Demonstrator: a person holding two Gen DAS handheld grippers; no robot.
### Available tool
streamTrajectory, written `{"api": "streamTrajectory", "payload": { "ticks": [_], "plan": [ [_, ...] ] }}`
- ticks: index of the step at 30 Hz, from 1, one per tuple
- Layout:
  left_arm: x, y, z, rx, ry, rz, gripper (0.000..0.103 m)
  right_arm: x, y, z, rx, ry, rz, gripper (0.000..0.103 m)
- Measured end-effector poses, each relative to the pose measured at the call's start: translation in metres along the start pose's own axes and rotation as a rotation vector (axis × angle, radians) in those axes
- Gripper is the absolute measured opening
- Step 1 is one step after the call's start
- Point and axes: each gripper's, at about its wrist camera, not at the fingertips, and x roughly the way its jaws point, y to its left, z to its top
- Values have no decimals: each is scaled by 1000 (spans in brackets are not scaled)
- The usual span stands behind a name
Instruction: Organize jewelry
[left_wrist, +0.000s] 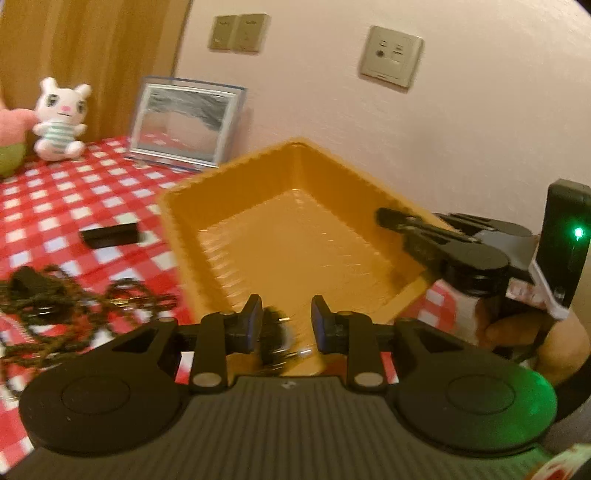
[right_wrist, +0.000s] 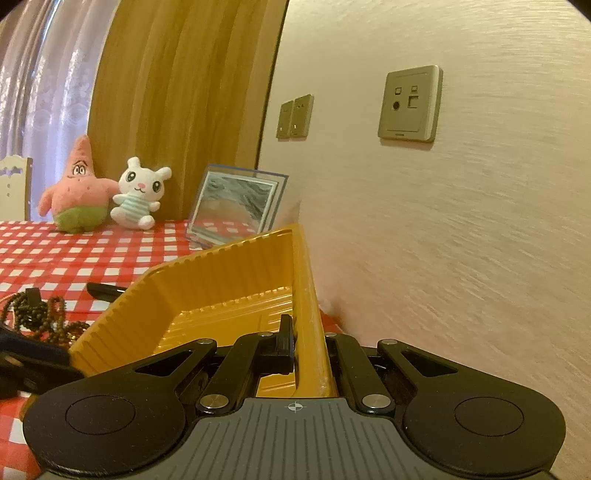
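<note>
A yellow plastic tray stands on the red checked cloth and looks tipped up. My right gripper is shut on the tray's right wall, one finger inside and one outside. My left gripper hovers over the tray's near edge with its jaws apart. A small dark blurred piece sits between them, close to the left pad and clear of the right one. A dark beaded necklace lies in a heap on the cloth left of the tray.
A small black box lies left of the tray. A framed picture, a white rabbit plush and a pink star plush stand at the back. The wall is close on the right.
</note>
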Motion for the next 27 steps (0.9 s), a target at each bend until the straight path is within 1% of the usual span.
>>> {"api": "streamTrajectory", "payload": {
  "ticks": [4, 8, 11, 16, 24, 27],
  "plan": [
    [-13, 23, -7, -5, -5, 94, 25, 0, -4, -2, 10, 5, -15, 3],
    [-23, 45, -18, -18, 6, 194, 25, 0, -8, -3, 17, 7, -29, 3],
    [-25, 55, -24, -18, 22, 239, 24, 0, -10, -3, 21, 9, -41, 3],
    [-15, 59, -21, 27, 23, 256, 24, -1, -10, -4, 22, 10, -49, 3],
    [25, 64, -3, 118, 28, 266, 24, -1, -10, -4, 26, 14, -49, 3],
    [42, 70, 3, 137, 45, 266, 19, 1, -12, -4, 29, 14, -48, 4]
  ]
}}
